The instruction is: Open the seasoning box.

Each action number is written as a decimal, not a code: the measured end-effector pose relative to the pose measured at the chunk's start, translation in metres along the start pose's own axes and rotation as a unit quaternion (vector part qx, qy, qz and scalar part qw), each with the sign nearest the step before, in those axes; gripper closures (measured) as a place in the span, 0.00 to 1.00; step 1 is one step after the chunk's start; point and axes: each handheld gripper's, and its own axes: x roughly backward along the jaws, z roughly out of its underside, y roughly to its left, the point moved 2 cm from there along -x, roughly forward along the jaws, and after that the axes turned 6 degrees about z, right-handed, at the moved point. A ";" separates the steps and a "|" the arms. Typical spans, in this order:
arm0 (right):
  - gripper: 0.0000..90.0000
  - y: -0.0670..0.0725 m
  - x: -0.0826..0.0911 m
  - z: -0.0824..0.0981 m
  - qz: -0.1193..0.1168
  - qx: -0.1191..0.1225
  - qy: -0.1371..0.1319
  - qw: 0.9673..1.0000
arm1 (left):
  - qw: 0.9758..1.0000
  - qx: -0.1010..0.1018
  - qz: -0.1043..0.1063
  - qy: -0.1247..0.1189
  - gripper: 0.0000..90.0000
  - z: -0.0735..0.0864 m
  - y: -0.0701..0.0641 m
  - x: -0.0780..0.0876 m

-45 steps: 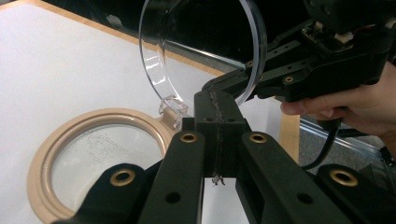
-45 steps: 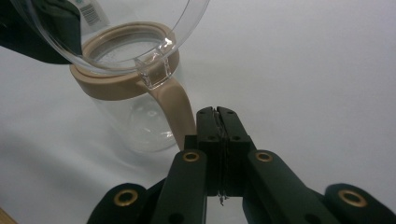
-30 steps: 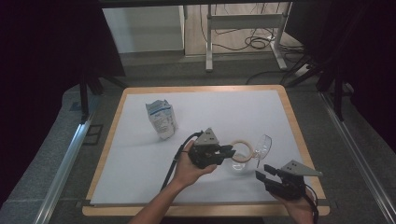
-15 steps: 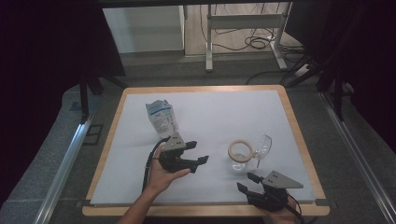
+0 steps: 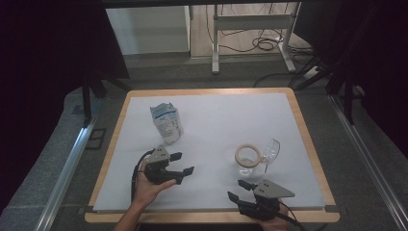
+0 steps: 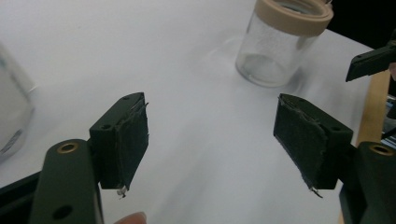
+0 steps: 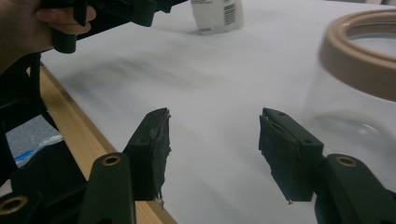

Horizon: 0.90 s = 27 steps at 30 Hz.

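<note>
White board covers the counter (image 5: 207,144), framed in pale wood. At its left-centre a white printed pouch (image 5: 166,122) stands upright, untouched. The left tongs (image 5: 180,163) sit low near the front-left edge, jaws spread wide with nothing between them; the left gripper view confirms bare pads (image 6: 133,140). The glass jar (image 5: 248,161), open-mouthed with a tan rim, stands right of centre, well apart from the left tongs, with a clear lid-like piece (image 5: 271,150) just beside it. The right tongs (image 5: 239,189) wait at the front-right edge, jaws parted and empty, the jar near and ahead of them.

Judged step: clearing away from the jar. Done well, both tongs keep their jaws released and travel low without brushing jar or pouch.

Against the earlier frames, the left tongs were at the jar's rim and now lie toward the front-left, jaws having just been opening, nothing between them. The right tongs shifted left along the front edge, jaws widening too. Jar and pouch are unmoved.
</note>
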 end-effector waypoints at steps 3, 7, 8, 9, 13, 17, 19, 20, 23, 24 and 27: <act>0.48 0.005 -0.008 -0.003 0.004 0.008 -0.005 1.000 | 1.000 0.009 -0.010 0.001 0.29 0.007 0.008 0.005; 0.48 0.010 -0.020 -0.007 -0.004 0.013 0.000 1.000 | 1.000 0.016 -0.017 0.004 0.29 0.011 0.015 0.006; 0.48 0.011 -0.023 -0.008 -0.007 0.015 0.002 1.000 | 1.000 0.017 -0.019 0.005 0.29 0.012 0.016 0.007; 0.47 0.013 -0.026 -0.009 -0.009 0.020 0.004 1.000 | 1.000 0.019 -0.020 0.004 0.29 0.013 0.018 0.007; 0.47 0.020 -0.042 -0.014 -0.018 0.036 0.017 0.999 | 0.999 0.023 -0.027 0.003 0.29 0.015 0.022 0.010; 0.47 0.023 -0.060 -0.020 -0.032 0.039 0.024 0.998 | 0.999 0.029 -0.036 -0.001 0.29 0.017 0.029 0.016; 0.47 0.024 -0.070 -0.023 -0.034 0.038 0.026 0.998 | 0.999 0.033 -0.043 -0.004 0.29 0.018 0.034 0.021; 0.47 0.024 -0.075 -0.025 -0.035 0.039 0.027 0.998 | 0.999 0.033 -0.043 -0.004 0.29 0.018 0.034 0.021; 0.47 0.027 -0.088 -0.029 -0.040 0.035 0.026 0.998 | 0.998 0.038 -0.047 -0.010 0.30 0.020 0.040 0.027; 0.47 0.027 -0.088 -0.029 -0.040 0.035 0.026 0.998 | 0.998 0.038 -0.047 -0.010 0.30 0.020 0.040 0.027; 0.47 0.031 -0.103 -0.031 -0.044 0.040 0.033 0.998 | 0.998 0.043 -0.051 -0.015 0.30 0.021 0.045 0.032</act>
